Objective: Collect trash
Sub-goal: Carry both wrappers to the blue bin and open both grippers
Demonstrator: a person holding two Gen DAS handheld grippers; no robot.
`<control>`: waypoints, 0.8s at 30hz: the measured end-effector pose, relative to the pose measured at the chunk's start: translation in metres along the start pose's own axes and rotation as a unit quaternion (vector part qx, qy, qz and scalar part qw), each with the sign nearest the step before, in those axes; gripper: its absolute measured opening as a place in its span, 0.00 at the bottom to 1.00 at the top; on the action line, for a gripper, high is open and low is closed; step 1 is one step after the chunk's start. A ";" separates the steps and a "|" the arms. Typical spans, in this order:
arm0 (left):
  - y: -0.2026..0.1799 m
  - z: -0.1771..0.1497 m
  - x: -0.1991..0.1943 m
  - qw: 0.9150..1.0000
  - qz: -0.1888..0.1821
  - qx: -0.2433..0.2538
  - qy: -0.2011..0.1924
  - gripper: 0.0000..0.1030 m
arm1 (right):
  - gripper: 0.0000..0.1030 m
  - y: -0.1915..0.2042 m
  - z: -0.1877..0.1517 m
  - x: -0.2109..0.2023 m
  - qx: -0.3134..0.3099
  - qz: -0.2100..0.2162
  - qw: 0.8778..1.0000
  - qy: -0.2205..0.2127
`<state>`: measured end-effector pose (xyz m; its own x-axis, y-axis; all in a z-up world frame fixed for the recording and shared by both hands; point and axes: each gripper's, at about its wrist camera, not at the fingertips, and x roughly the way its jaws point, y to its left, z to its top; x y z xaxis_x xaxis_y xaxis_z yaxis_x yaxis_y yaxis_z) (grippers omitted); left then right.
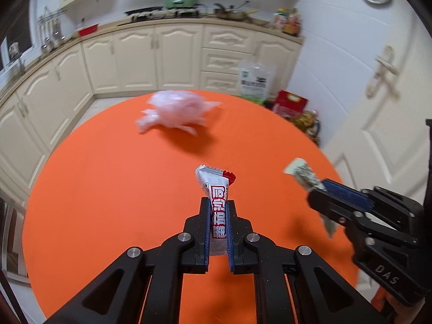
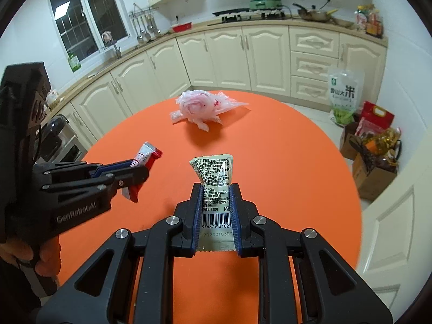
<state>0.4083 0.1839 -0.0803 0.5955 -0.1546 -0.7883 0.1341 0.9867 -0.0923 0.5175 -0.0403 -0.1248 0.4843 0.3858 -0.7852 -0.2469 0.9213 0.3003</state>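
above the round orange bench [image 2: 297, 162], each gripper holds one piece of trash up in the air. the left gripper [image 1: 218, 202] has its jaws squeezed shut on a red and white wrapper [image 1: 216, 186], which sticks up between them. the right gripper [image 2: 216, 189] has its jaws shut on a pale wrapper [image 2: 214, 172] with black print and a bar code. both wrappers are lifted off the bench, most likely so they can be carried to the bag. a crumpled pink plastic bag [image 2: 199, 106] lies at the far side of the bench, well apart from both grippers, and it looks like the place for the trash. count: two grippers, two wrappers, one bag. no other trash shows on the bench.
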 end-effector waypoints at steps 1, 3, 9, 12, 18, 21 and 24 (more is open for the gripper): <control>-0.011 -0.005 -0.005 1.000 -0.004 0.009 -0.001 0.06 | 0.18 -0.001 -0.005 -0.008 0.002 -0.001 1.000 -0.003; -0.027 -0.014 -0.015 1.000 -0.011 0.021 -0.004 0.06 | 0.18 -0.004 -0.013 -0.021 0.005 -0.005 1.000 -0.009; -0.097 -0.043 -0.038 0.997 -0.038 0.071 -0.006 0.06 | 0.18 -0.036 -0.053 -0.083 0.033 -0.032 0.998 -0.033; -0.139 -0.057 -0.039 0.994 -0.062 0.095 -0.001 0.06 | 0.18 -0.055 -0.074 -0.111 0.048 -0.048 0.997 -0.039; -0.202 -0.081 -0.025 0.986 -0.104 0.128 0.024 0.06 | 0.18 -0.103 -0.123 -0.162 0.084 -0.093 0.991 -0.051; -0.228 -0.089 -0.015 0.982 -0.121 0.141 0.040 0.06 | 0.19 -0.124 -0.149 -0.176 0.100 -0.110 0.988 -0.047; -0.245 -0.095 -0.003 0.978 -0.124 0.158 0.052 0.06 | 0.19 -0.144 -0.172 -0.176 0.115 -0.126 0.985 -0.035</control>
<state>0.2981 -0.0525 -0.1133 0.4313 -0.3654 -0.8249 0.5124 0.8517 -0.1093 0.3235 -0.2490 -0.1231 0.5653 0.1376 -0.8134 0.0815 0.9718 0.2211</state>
